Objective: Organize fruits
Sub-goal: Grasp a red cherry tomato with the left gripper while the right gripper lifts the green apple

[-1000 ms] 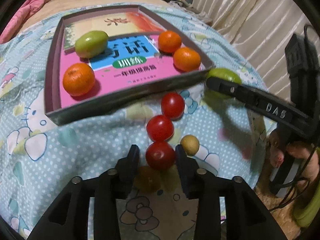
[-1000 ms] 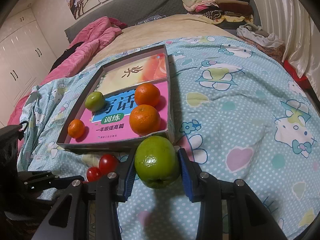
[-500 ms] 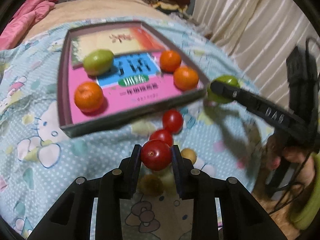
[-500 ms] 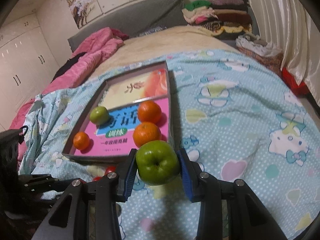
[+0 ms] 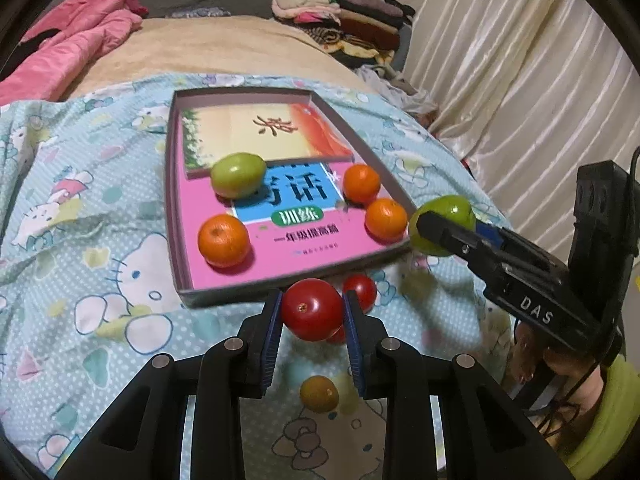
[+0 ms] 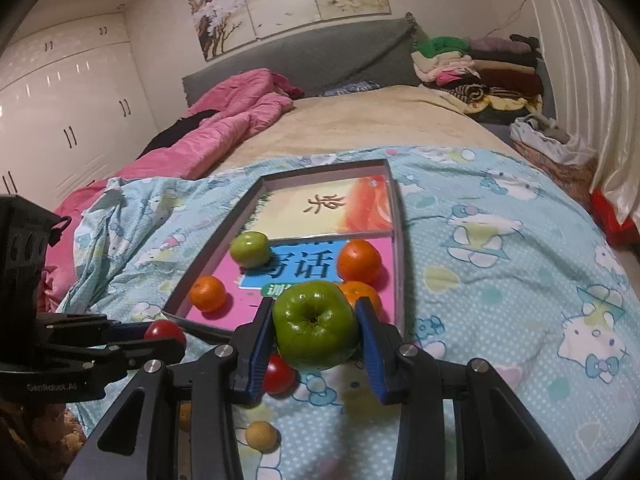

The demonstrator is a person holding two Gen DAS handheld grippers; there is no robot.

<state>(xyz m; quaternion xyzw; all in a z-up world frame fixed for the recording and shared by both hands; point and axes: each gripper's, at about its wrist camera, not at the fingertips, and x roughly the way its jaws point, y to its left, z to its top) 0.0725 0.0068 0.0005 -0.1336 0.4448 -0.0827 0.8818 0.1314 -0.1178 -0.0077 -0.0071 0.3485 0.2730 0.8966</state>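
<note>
We see the round red tomato clamped in our left tongs, above the bed's blue patterned sheet. Our right tongs grip a green apple near the shallow grey cardboard tray holding three oranges.

Held green apple hides most of one orange, seemingly.
</note>
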